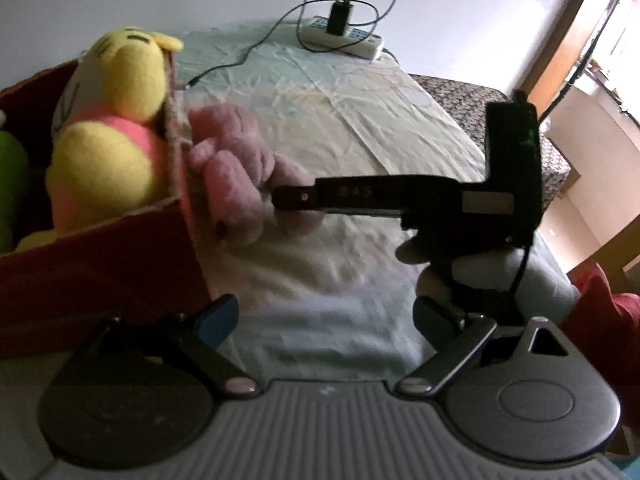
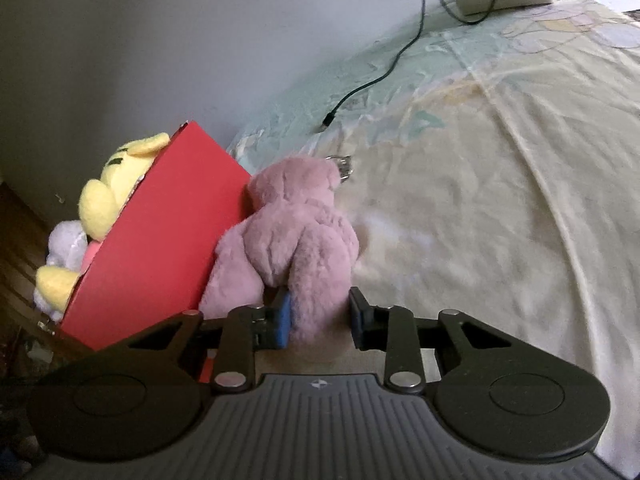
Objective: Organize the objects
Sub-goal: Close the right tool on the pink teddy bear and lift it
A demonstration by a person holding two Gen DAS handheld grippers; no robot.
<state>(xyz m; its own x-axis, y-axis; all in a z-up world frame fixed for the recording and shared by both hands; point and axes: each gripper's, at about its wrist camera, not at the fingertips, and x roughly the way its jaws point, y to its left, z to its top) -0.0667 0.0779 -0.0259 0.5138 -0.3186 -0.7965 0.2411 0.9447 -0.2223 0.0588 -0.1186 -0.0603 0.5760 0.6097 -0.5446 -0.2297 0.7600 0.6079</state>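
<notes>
Now lying on bed (image 2: 500,200), pressed against red box (image 2: 160,232): pink plush (image 2: 296,232). Clamping its lower limb between fingers: right gripper (image 2: 320,316), pads (image 2: 284,312) sinking into fur. Hovering over bed beside box, fingers spread wide, gripping nothing: left gripper (image 1: 324,316). Sitting inside box: yellow bear (image 1: 116,128), green toy (image 1: 12,184) at edge. Resting far back near wall: power strip (image 1: 344,36), cable (image 1: 248,52) trailing across sheet.
</notes>
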